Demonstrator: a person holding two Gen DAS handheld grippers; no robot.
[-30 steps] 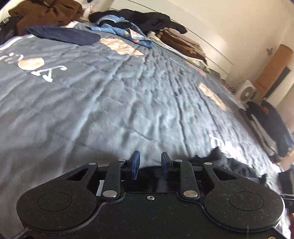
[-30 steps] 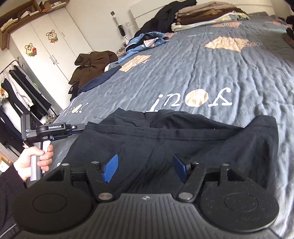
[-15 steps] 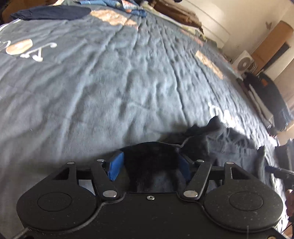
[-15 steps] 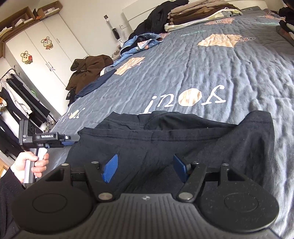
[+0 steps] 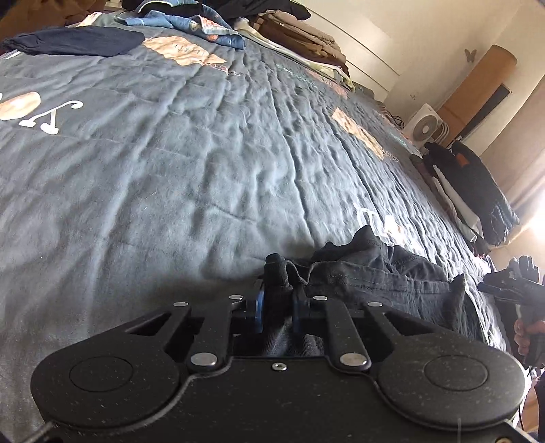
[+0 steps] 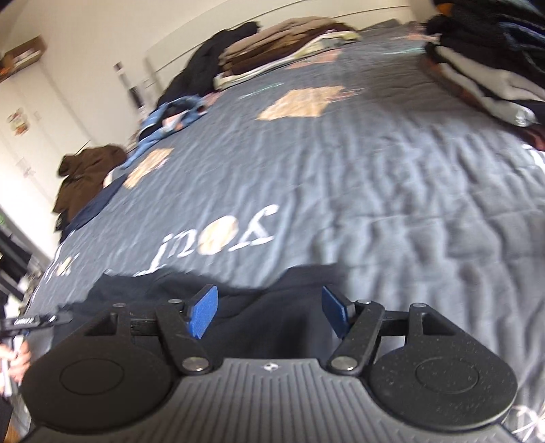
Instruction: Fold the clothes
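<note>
A black garment [image 5: 371, 272] lies rumpled on the grey-blue quilt [image 5: 204, 163] near the bed's front edge. My left gripper [image 5: 277, 308] is shut on a bunched edge of it, with fabric sticking up between the blue pads. In the right wrist view the same garment [image 6: 265, 310] lies under my right gripper [image 6: 269, 311], which is open with its blue pads [image 6: 202, 315] wide apart just above the cloth. The right wrist view is motion-blurred. The other hand-held gripper shows at the left edge of the right wrist view [image 6: 30, 320].
Folded clothes stand in a stack at the bed's right side [image 5: 477, 201] and another along the headboard [image 5: 299, 34]. Loose blue [image 5: 190, 24] and navy [image 5: 75, 41] garments lie at the far left. A brown jacket [image 6: 85, 177] and a white fan [image 5: 425, 127] stand beyond the bed.
My left gripper has closed from open onto the garment's edge. My right gripper has swung right and lower over the garment, still open.
</note>
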